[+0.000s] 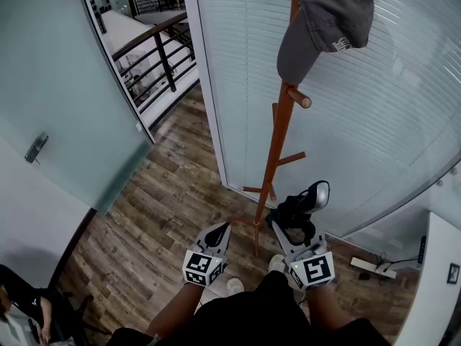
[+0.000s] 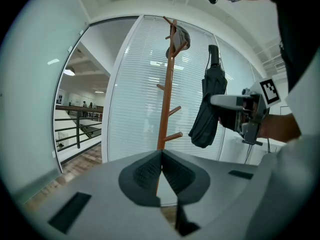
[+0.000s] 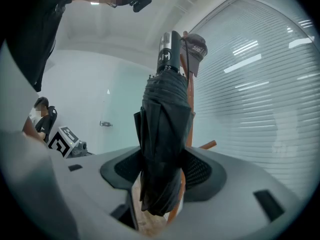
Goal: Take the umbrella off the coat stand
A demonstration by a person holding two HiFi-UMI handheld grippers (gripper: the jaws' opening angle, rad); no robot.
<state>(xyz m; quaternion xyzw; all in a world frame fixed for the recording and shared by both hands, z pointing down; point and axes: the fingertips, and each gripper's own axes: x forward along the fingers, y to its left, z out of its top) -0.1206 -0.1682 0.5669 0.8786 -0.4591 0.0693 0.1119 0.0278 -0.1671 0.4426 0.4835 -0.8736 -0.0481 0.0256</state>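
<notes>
A black folded umbrella (image 1: 297, 211) with a silver handle hangs upright between the jaws of my right gripper (image 1: 292, 231), which is shut on its canopy, just right of the coat stand's lower pole. In the right gripper view the umbrella (image 3: 165, 134) fills the gap between the pads, handle end up. The wooden coat stand (image 1: 277, 150) stands against the blinds with a grey cap (image 1: 328, 20) on top. My left gripper (image 1: 224, 228) is shut and holds nothing, left of the stand's base. The left gripper view shows the stand (image 2: 167, 99), the umbrella (image 2: 210, 104) and the right gripper beside it.
A glass wall with white blinds (image 1: 374, 121) runs behind the stand. A frosted glass door (image 1: 57, 107) with a handle is at the left, and a railing (image 1: 155, 56) lies beyond. A power strip (image 1: 373, 267) lies on the wood floor at the right. A seated person (image 1: 21, 316) is at bottom left.
</notes>
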